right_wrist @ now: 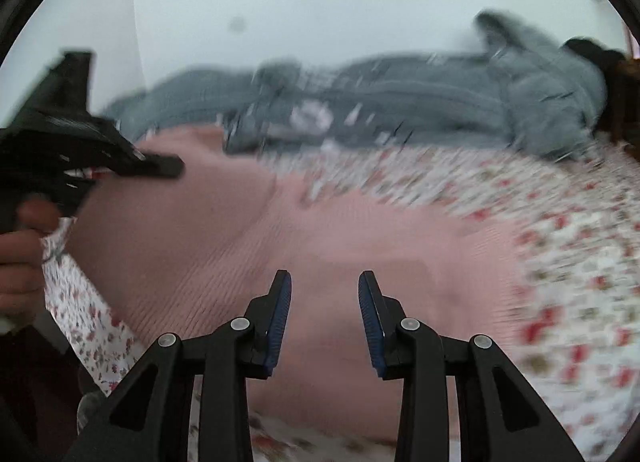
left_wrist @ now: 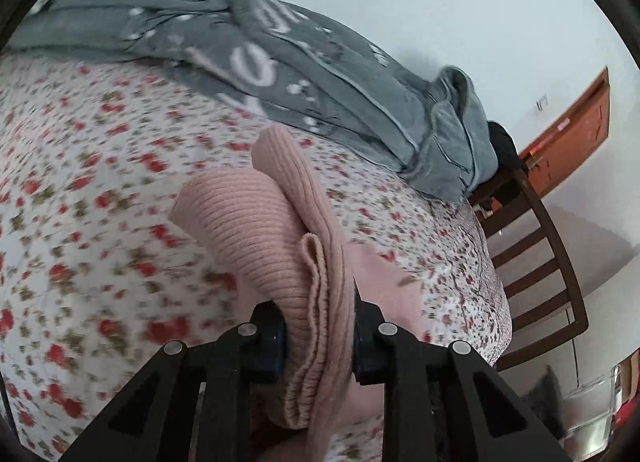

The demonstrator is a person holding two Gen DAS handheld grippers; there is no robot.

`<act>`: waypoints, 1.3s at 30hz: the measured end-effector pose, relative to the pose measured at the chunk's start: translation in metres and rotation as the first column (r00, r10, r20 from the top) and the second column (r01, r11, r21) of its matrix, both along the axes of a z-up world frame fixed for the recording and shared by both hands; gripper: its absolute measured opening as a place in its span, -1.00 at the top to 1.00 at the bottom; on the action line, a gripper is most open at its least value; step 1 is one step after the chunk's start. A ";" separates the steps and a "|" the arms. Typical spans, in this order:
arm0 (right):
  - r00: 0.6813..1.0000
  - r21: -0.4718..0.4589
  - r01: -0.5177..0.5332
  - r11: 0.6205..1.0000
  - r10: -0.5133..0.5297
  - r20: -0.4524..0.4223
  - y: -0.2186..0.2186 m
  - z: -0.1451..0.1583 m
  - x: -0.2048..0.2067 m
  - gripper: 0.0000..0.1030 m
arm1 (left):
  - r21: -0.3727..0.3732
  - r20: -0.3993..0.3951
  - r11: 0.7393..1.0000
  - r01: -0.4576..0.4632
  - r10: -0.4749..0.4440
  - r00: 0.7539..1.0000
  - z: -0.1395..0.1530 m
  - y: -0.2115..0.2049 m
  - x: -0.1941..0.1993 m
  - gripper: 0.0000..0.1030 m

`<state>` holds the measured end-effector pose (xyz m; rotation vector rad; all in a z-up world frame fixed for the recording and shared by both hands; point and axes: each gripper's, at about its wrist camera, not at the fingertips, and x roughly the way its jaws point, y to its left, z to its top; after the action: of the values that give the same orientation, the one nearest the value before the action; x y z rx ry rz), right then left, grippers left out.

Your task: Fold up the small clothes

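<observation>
Floral bedding (left_wrist: 100,202) fills both views, a grey blanket (left_wrist: 248,42) heaped along its upper edge. At lower centre of the left wrist view, the left gripper (left_wrist: 318,336) is clamped on bunched folds of a pink ribbed garment (left_wrist: 256,218). Over the garment's flat spread at lower centre of the right wrist view, the right gripper (right_wrist: 325,322) hangs with its jaws apart, holding nothing.

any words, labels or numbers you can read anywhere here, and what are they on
No full word reads in either view.
"O": one clear white letter on the grey blanket, left wrist view; the print around it is creased and cut off.
White marks on the same blanket in the right wrist view: too blurred.
Pink knit garment: no text.
</observation>
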<state>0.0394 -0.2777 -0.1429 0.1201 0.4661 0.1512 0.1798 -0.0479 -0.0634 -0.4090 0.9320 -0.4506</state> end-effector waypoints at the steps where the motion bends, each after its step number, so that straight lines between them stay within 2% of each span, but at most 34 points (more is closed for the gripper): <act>1: 1.000 -0.009 0.022 1.000 -0.022 0.013 -0.012 0.004 -0.008 0.19 | 0.024 -0.007 1.000 -0.002 0.002 1.000 0.002 -0.012 0.000 0.56; 3: 0.997 -0.030 0.077 0.997 -0.077 0.006 -0.035 0.008 -0.018 0.19 | 0.068 -0.022 0.998 0.001 0.001 1.000 0.006 -0.049 0.003 0.56; 7: 0.985 -0.027 0.166 0.986 -0.167 -0.042 -0.080 0.005 -0.038 0.19 | 0.099 -0.048 0.994 0.038 -0.033 0.998 -0.002 -0.110 0.001 0.56; 9: 0.979 -0.020 0.197 0.980 -0.197 -0.058 -0.095 0.000 -0.047 0.19 | 0.120 -0.080 0.990 0.075 -0.066 0.995 -0.015 -0.149 0.000 0.51; 10: 0.975 -0.015 0.213 0.977 -0.213 -0.068 -0.102 -0.003 -0.052 0.19 | 0.122 -0.097 0.987 0.106 -0.094 0.991 -0.021 -0.165 0.001 0.41; 12: 0.970 -0.001 0.228 0.974 -0.228 -0.086 -0.115 -0.008 -0.057 0.19 | 0.095 -0.140 0.975 0.203 -0.188 0.972 -0.035 -0.196 -0.002 0.34; 13: 0.969 0.005 0.231 0.973 -0.230 -0.093 -0.119 -0.009 -0.059 0.19 | 0.046 -0.143 0.969 0.244 -0.235 0.961 -0.037 -0.203 -0.003 0.33; 14: 0.967 0.009 0.236 0.972 -0.234 -0.097 -0.123 -0.010 -0.062 0.19 | -0.044 -0.136 0.954 0.297 -0.301 0.944 -0.037 -0.206 -0.006 0.27; 16: 0.967 0.017 0.237 0.971 -0.235 -0.098 -0.129 -0.009 -0.066 0.19 | -0.080 -0.094 0.946 0.315 -0.322 0.942 -0.027 -0.201 -0.010 0.18; 17: 0.969 0.025 0.232 0.972 -0.229 -0.096 -0.131 -0.007 -0.067 0.19 | -0.064 -0.063 0.950 0.305 -0.309 0.949 -0.019 -0.196 -0.011 0.06; 20: 0.976 0.058 0.206 0.977 -0.201 -0.080 -0.131 0.002 -0.061 0.19 | 0.005 0.004 0.969 0.248 -0.248 0.969 -0.002 -0.175 -0.011 -0.01; 23: 0.989 0.123 0.139 0.983 -0.132 -0.058 -0.123 0.014 -0.048 0.19 | 0.106 0.049 0.987 0.121 -0.127 0.991 0.004 -0.133 -0.007 -0.01; 25: 0.997 0.160 0.070 0.985 -0.065 -0.039 -0.108 0.023 -0.036 0.19 | 0.172 0.080 0.984 0.050 -0.065 0.995 0.001 -0.106 -0.008 -0.01; 26: 0.999 0.173 0.040 0.984 -0.035 -0.032 -0.101 0.027 -0.030 0.19 | 0.189 0.083 0.981 0.031 -0.047 0.995 0.000 -0.098 -0.005 -0.01; 29: 0.998 0.205 -0.048 0.978 0.055 -0.031 -0.074 0.029 -0.006 0.00 | 0.224 0.062 0.975 -0.016 0.002 0.998 -0.012 -0.064 -0.004 -0.01; 31: 0.993 0.164 -0.004 0.986 0.022 -0.113 -0.058 0.014 0.019 0.00 | 0.229 0.038 0.973 -0.029 0.021 0.999 -0.021 -0.044 -0.006 -0.01; 32: 0.979 0.122 0.049 0.991 -0.023 -0.202 -0.053 -0.001 0.036 0.04 | 0.229 0.028 0.973 -0.036 0.030 0.999 -0.026 -0.036 -0.007 -0.01; 33: 0.968 0.113 0.064 0.992 -0.034 -0.249 -0.052 -0.011 0.045 0.45 | 0.223 0.021 0.974 -0.037 0.033 0.999 -0.030 -0.027 -0.009 -0.01; 34: 0.959 0.149 0.043 0.988 0.001 -0.283 -0.051 -0.023 0.052 0.78 | 0.219 0.018 0.975 -0.032 0.028 0.999 -0.034 -0.021 -0.012 -0.01; 35: 0.965 0.183 0.021 0.983 0.028 -0.259 -0.054 -0.028 0.052 0.76 | 0.217 0.019 0.976 -0.026 0.022 1.000 -0.036 -0.016 -0.014 -0.01; 37: 0.987 0.186 0.018 0.982 0.012 -0.162 -0.064 -0.021 0.036 0.77 | 0.211 0.023 0.977 -0.014 0.010 1.000 -0.040 -0.011 -0.018 -0.01; 39: 0.996 0.251 0.038 0.967 -0.016 -0.090 -0.083 -0.018 0.018 0.78 | 0.186 0.029 0.982 0.017 -0.023 0.999 -0.044 -0.009 -0.024 -0.01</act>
<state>0.0569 -0.3606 -0.1610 0.3848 0.5306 0.1788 0.1557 -0.0566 -0.1070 -0.2222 0.9400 -0.3831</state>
